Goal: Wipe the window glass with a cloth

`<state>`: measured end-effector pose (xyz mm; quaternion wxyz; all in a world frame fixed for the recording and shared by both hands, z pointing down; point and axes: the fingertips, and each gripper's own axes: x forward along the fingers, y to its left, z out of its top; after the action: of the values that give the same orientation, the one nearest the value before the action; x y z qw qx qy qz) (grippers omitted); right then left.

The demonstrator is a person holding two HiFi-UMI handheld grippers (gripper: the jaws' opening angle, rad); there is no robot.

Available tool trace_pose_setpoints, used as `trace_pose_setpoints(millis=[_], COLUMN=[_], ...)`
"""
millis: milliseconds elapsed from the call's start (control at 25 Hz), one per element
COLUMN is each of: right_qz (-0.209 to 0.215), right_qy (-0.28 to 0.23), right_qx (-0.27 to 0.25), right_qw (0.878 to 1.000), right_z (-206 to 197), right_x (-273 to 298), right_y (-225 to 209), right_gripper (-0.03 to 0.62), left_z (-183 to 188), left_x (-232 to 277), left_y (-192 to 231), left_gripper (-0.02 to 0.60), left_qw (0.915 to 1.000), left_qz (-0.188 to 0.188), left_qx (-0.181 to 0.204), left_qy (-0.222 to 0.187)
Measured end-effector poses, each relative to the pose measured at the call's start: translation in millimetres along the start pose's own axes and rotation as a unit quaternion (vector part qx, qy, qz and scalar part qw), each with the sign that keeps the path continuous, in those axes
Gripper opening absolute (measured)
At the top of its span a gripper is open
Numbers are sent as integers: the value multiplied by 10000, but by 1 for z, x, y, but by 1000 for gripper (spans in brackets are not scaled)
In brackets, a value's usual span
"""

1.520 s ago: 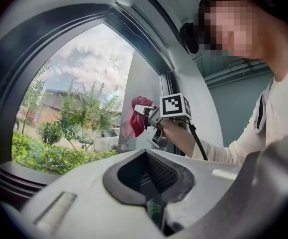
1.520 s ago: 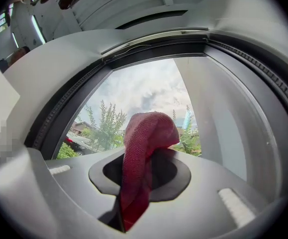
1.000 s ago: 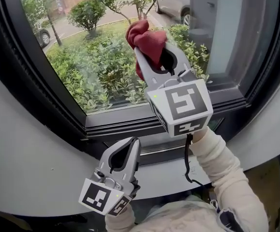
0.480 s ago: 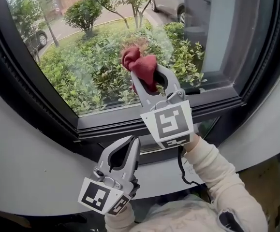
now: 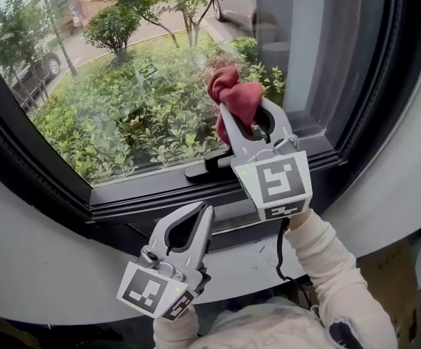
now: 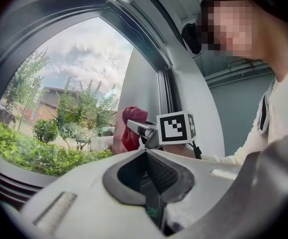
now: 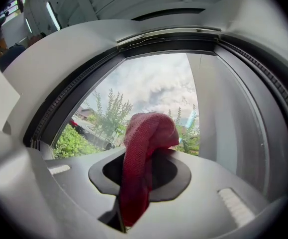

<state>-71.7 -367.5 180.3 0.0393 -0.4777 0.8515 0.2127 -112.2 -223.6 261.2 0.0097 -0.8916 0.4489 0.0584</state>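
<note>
A bunched red cloth pokes out of my right gripper, whose jaws are shut on it. The cloth rests against the lower right part of the window glass. In the right gripper view the red cloth hangs from between the jaws, in front of the window glass. My left gripper is shut with nothing in it, low by the sill, pointing up at the frame. From the left gripper view, the right gripper and the red cloth show ahead, beside the window glass.
A dark window frame runs below the glass, with a black handle lying along it just left of the right gripper. A curved white wall surrounds the opening. A person's cream sleeve trails behind the right gripper.
The right gripper with the cloth dropped down the glass, then shifted right and slightly up. The view has swung left. The left gripper has stayed put.
</note>
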Motion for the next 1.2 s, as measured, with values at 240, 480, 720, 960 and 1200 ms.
trace_pose_setpoints(millis=[240,480,720,960,1200], right_qz=[-181,-313,-345,-319,-530], right_qy=[25,68,74,-3,-19], right_qx=[61,136,172,269,353], right_qw=[9998,9994,9992,9991,9980], right_z=[-16,-34,-44,-47,-54], right_x=[-22,-41,-55,-61,-64], right_y=[-58,-108,-139,-153,-153], right_gripper=[110,110,110,110,109], left_z=[-2,-2,6,17,15], left_x=[47,93,130,147,142], left_y=[-27,-44,-48,-48,-44], left_gripper=[0,1,0,0,1], left_qw=[9998,9994,9993,9991,9992], left_qz=[-200,-281,-195,-152,-160], left_qx=[58,177,317,403,374], left_qy=[12,1,-24,-57,-30])
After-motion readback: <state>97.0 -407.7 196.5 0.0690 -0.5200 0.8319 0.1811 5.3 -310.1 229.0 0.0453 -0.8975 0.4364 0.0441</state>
